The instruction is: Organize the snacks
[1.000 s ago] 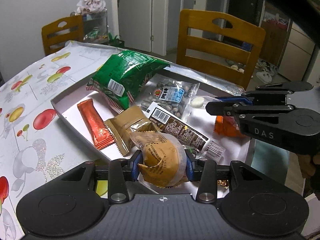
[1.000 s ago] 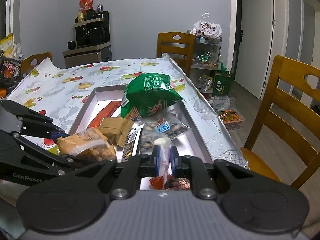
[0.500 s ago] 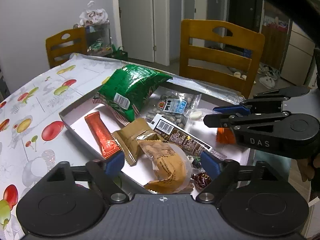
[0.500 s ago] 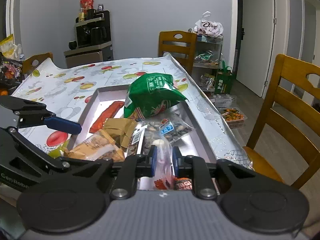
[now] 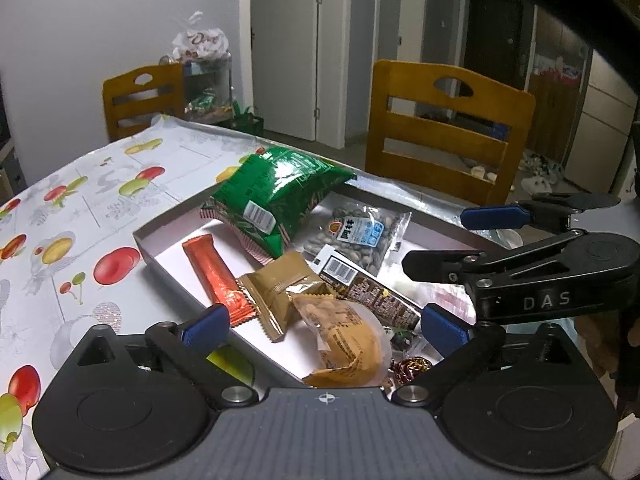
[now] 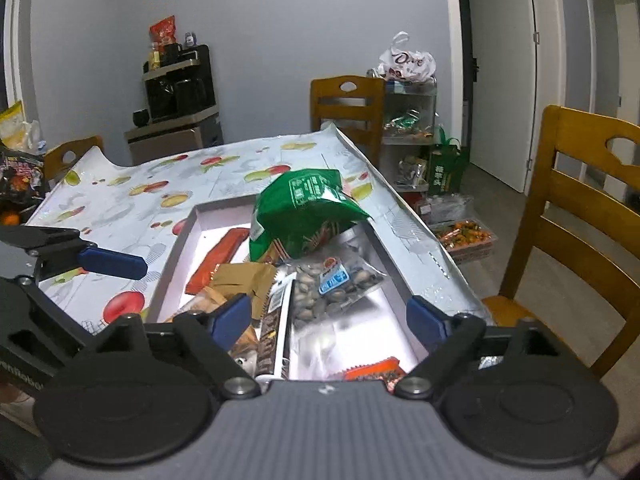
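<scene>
1. Green was the biggest thing I saw: a green snack bag [image 5: 276, 196] leaned on the far side of the shallow white tray [image 5: 160, 245].
2. My left gripper [image 5: 326, 330] had just spread its jaws wide; the tan bun packet [image 5: 344, 344] lay loose between them in the tray's near corner, untouched by the pads.
3. My right gripper [image 6: 334, 318] had just been opening too, and it gripped nothing; a clear nut pouch [image 6: 334, 286] lay ahead of it in the tray.
4. An orange bar [image 5: 216, 280] lay beside a brown packet [image 5: 276, 288].

Grey walls [image 6: 280, 40], white doors [image 5: 284, 40] and wooden chairs [image 5: 448, 136] surround the table [image 6: 120, 196]; a dark cabinet [image 6: 176, 92] stands far left.
</scene>
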`<state>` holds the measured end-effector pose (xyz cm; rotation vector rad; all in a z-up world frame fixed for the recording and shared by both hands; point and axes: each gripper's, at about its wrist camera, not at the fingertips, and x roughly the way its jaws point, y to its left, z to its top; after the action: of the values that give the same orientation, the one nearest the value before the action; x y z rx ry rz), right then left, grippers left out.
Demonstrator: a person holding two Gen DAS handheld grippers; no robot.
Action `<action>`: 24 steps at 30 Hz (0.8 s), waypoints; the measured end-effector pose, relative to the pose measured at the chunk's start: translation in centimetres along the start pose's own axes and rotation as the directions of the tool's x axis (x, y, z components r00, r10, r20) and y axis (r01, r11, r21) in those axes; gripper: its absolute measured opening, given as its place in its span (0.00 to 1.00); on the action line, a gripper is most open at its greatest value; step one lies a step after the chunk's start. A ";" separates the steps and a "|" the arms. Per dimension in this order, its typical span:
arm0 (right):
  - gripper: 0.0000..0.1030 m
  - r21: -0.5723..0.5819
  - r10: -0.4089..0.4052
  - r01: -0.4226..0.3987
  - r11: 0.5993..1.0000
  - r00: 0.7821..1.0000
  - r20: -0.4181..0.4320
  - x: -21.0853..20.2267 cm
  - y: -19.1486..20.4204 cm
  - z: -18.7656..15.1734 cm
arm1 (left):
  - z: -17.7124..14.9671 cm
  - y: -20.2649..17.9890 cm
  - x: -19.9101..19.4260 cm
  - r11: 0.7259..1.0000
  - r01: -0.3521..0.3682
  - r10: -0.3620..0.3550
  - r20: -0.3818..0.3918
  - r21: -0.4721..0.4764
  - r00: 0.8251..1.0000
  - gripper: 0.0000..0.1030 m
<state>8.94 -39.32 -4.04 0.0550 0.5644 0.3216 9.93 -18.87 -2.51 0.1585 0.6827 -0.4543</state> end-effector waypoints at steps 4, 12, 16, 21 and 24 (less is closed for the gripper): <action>0.85 0.016 0.008 -0.008 1.000 1.000 -0.006 0.1 0.1 0.1 | 0.0 0.3 -0.2 1.000 -0.013 0.013 0.002 -0.004 1.000 1.00; 0.91 -0.010 -0.019 0.018 1.000 0.999 -0.041 -0.1 1.0 0.0 | -0.8 1.3 -1.1 1.000 -0.009 0.009 0.009 -0.028 1.000 1.00; 0.91 -0.016 -0.037 0.036 0.999 0.998 -0.047 -0.7 1.5 0.1 | -1.1 2.0 -2.0 0.999 -0.002 0.003 0.023 -0.039 1.000 1.00; 0.92 0.000 -0.067 0.067 0.998 0.997 -0.041 -1.8 2.0 0.2 | -1.7 3.1 -3.3 0.999 -0.008 0.010 0.034 -0.050 0.999 1.00; 0.92 0.036 -0.073 0.074 0.997 0.996 -0.050 -2.7 2.3 -0.3 | -2.5 3.5 -4.2 0.999 -0.002 0.004 0.041 -0.054 0.999 1.00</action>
<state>6.00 -37.96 -2.54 0.0625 0.6190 0.2411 7.23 -13.53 -1.73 0.0988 0.6541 -0.4347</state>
